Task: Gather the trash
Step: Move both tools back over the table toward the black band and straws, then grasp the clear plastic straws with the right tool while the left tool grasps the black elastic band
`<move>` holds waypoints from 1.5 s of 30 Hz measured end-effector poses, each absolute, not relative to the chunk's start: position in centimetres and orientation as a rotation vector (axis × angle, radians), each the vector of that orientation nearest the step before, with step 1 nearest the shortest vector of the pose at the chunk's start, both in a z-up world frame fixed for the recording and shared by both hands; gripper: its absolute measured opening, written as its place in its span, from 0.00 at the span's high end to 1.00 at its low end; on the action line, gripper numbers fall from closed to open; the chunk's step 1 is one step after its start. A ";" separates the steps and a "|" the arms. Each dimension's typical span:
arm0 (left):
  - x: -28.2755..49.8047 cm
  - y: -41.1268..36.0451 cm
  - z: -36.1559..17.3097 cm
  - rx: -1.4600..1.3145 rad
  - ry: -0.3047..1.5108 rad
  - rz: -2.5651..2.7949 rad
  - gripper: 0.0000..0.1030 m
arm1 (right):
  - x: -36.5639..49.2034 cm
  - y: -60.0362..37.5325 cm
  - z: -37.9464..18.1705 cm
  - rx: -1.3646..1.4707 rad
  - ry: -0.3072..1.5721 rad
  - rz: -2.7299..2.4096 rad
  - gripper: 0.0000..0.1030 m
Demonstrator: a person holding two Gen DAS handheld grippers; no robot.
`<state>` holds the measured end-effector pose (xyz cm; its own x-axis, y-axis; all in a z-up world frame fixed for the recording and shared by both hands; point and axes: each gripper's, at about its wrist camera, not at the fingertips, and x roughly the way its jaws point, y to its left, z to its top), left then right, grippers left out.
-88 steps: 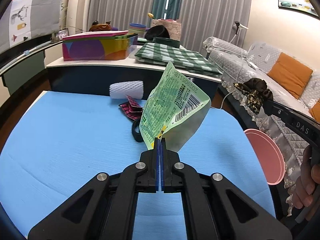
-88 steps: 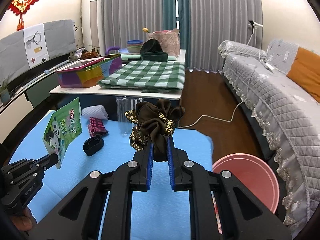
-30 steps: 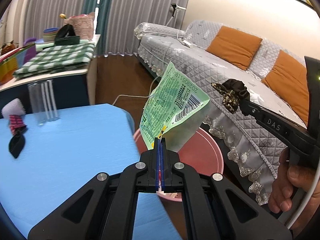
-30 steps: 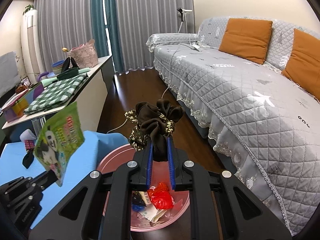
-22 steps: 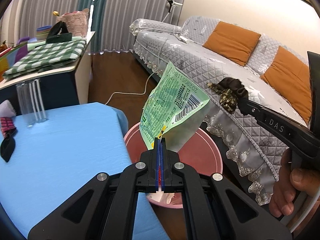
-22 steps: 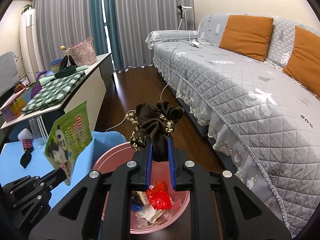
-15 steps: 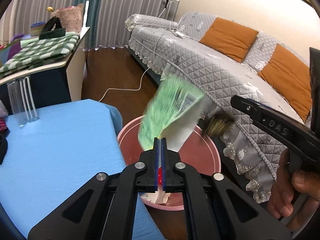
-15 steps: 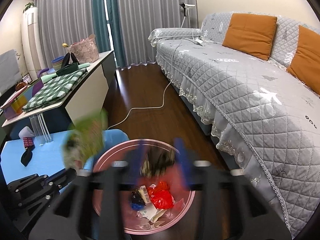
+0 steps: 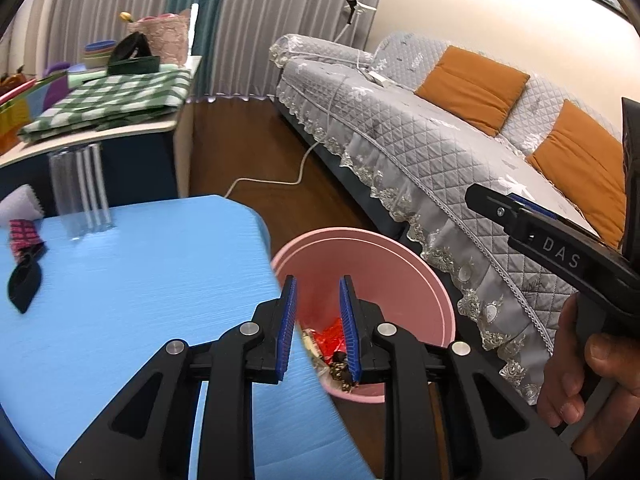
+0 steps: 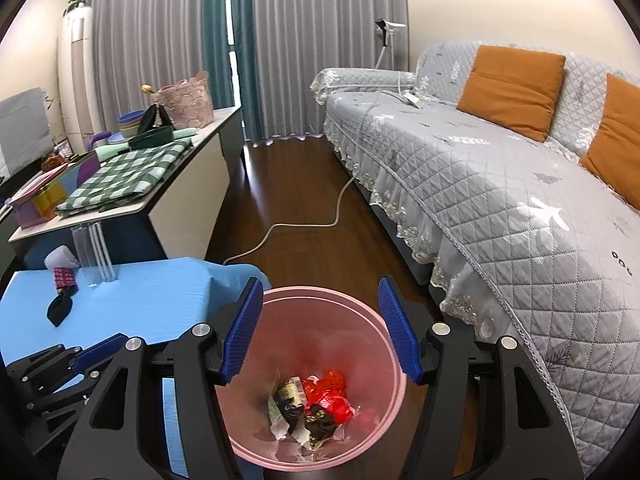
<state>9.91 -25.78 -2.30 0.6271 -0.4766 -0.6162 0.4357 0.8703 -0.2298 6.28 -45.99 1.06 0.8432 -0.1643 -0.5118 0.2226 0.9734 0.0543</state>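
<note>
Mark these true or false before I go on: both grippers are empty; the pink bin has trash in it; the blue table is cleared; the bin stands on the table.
1. Both grippers are empty. True: the left gripper and right gripper have just been opening, with nothing between the jaws.
2. The pink bin holds trash. True.
3. The blue table is cleared. False: a black band and a pink checked wrapper lie on it.
4. The bin stands on the table. False: it stands on the floor beside it.
</note>
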 end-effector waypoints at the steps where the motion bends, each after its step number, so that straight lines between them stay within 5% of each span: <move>1: 9.7 -25.2 -2.2 -0.064 0.721 -0.515 0.80 | 6.3 -45.7 1.1 0.110 0.528 -0.198 0.41; 6: 9.1 -21.9 -1.6 -0.079 0.710 -0.472 0.80 | 6.1 -43.0 1.7 0.084 0.498 -0.148 0.41; 13: 8.9 -16.9 -1.0 -0.110 0.694 -0.405 0.80 | 5.6 -38.7 3.3 0.065 0.398 -0.090 0.24; 33: 13.2 -1.6 -4.8 -0.256 0.706 -0.103 0.80 | 11.0 -29.6 1.1 0.012 0.466 0.090 0.24; 40: 15.1 1.1 -6.6 -0.312 0.726 -0.038 0.80 | 14.7 -27.3 -1.2 0.037 0.526 0.193 0.48; 45: 16.5 1.6 -7.0 -0.334 0.734 -0.031 0.74 | 17.2 -26.0 -2.4 0.070 0.559 0.225 0.50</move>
<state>16.50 1.64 -7.04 0.7444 -0.1436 -0.6521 -0.0885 0.9467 -0.3096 17.23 -25.97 -2.43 0.8241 0.2300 -0.5176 -0.1923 0.9732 0.1263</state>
